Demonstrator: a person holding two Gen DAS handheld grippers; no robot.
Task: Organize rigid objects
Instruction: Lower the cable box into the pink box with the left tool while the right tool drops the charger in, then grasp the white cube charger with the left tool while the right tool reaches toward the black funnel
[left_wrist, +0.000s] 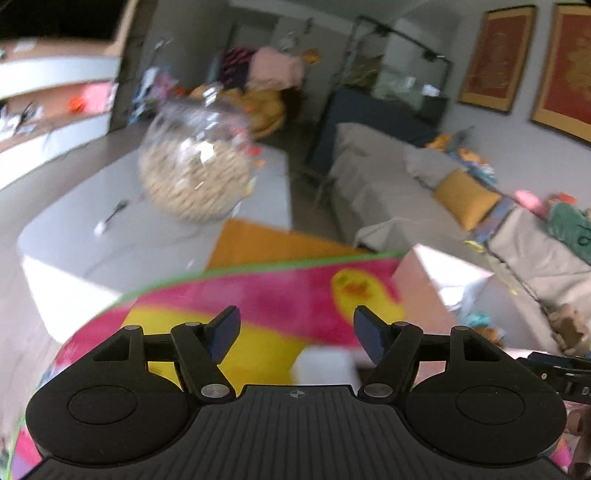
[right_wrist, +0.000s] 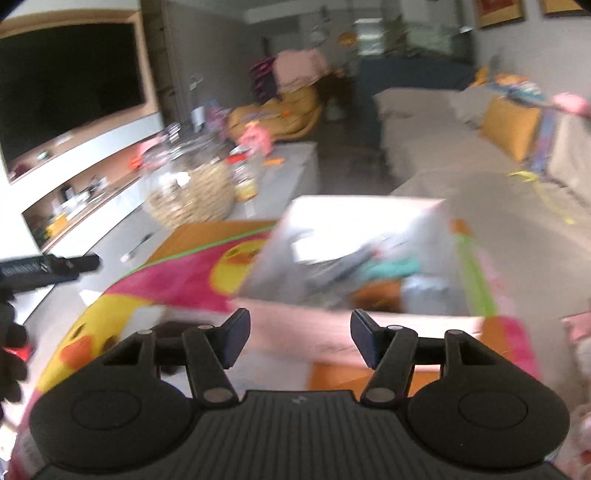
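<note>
My left gripper (left_wrist: 297, 332) hangs open over a pink and yellow duck-print play mat (left_wrist: 280, 295), with nothing between its blue pads. Just below it lies a blurred white object (left_wrist: 321, 365). My right gripper (right_wrist: 300, 338) is open too, close above the near wall of an open pink box (right_wrist: 351, 332). Inside the box are several blurred items, among them a teal one (right_wrist: 391, 267). A corner of the same box (left_wrist: 424, 277) shows in the left wrist view. At the left edge of the right wrist view are the left gripper (right_wrist: 48, 267) and a dark gloved hand (right_wrist: 11, 354).
Past the mat stands a low grey table (left_wrist: 74, 229) carrying a round glass jar of beige bits (left_wrist: 195, 173) and a small utensil (left_wrist: 110, 218). A grey sofa with a yellow cushion (left_wrist: 465, 195) runs along the right. On the left is a TV (right_wrist: 70, 81) over shelves.
</note>
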